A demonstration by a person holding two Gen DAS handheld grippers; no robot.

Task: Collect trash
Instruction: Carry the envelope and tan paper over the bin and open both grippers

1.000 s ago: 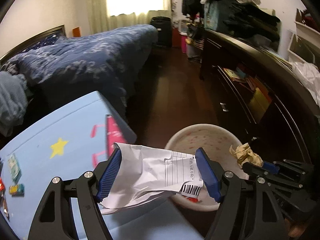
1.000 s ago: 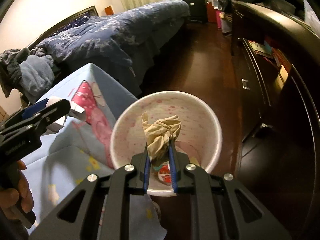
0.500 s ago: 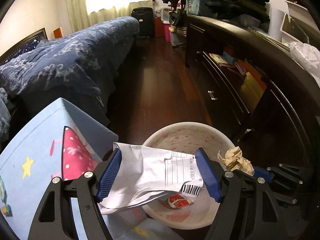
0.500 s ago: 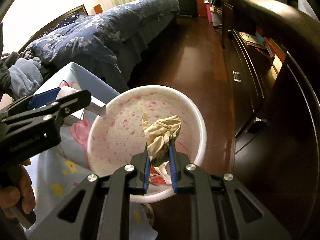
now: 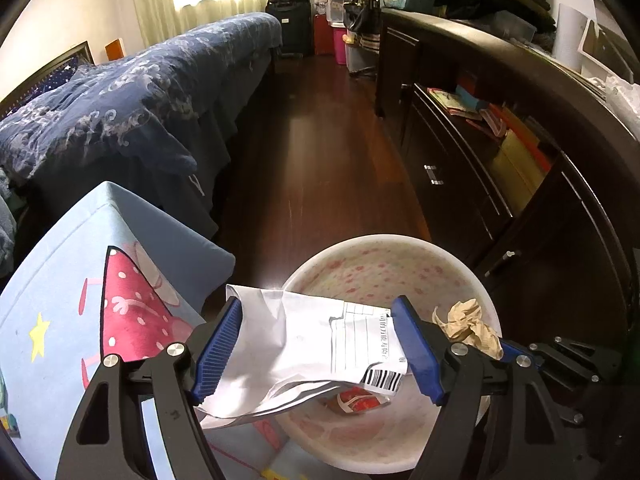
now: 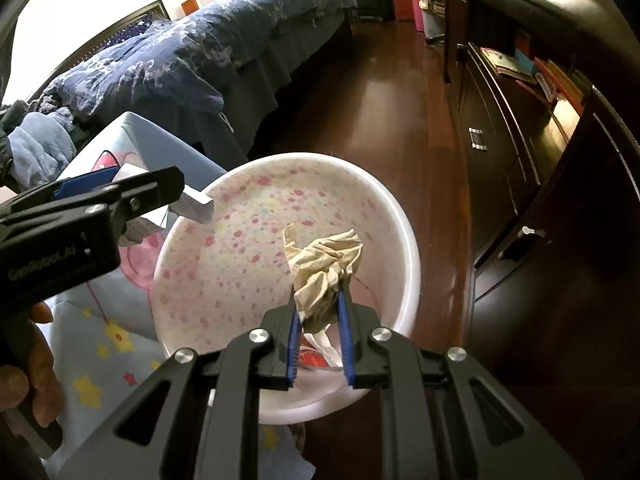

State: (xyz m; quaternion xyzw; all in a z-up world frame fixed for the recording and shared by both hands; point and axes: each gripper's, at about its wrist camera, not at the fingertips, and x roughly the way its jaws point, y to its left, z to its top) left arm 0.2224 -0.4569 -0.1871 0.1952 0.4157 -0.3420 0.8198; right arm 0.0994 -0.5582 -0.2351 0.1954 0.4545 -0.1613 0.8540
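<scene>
My left gripper (image 5: 318, 344) is shut on a crumpled white paper with a barcode label (image 5: 304, 344), held at the near left rim of a white trash bin with pink spots (image 5: 384, 276). My right gripper (image 6: 318, 324) is shut on a crumpled beige tissue wad (image 6: 324, 268), held over the bin's opening (image 6: 224, 264). The wad also shows in the left wrist view (image 5: 468, 324), and the left gripper with the paper's edge in the right wrist view (image 6: 192, 204). A red wrapper (image 5: 356, 400) lies in the bin's bottom.
A light blue table cloth with stars and a pink cartoon (image 5: 80, 280) lies left of the bin. A bed with a dark blue quilt (image 5: 132, 92) is behind it. A dark wooden dresser (image 5: 500, 168) runs along the right. Dark wood floor (image 5: 316, 140) lies between.
Both grippers have moved right and forward over the bin with their trash still held. The bin now fills more of both views.
</scene>
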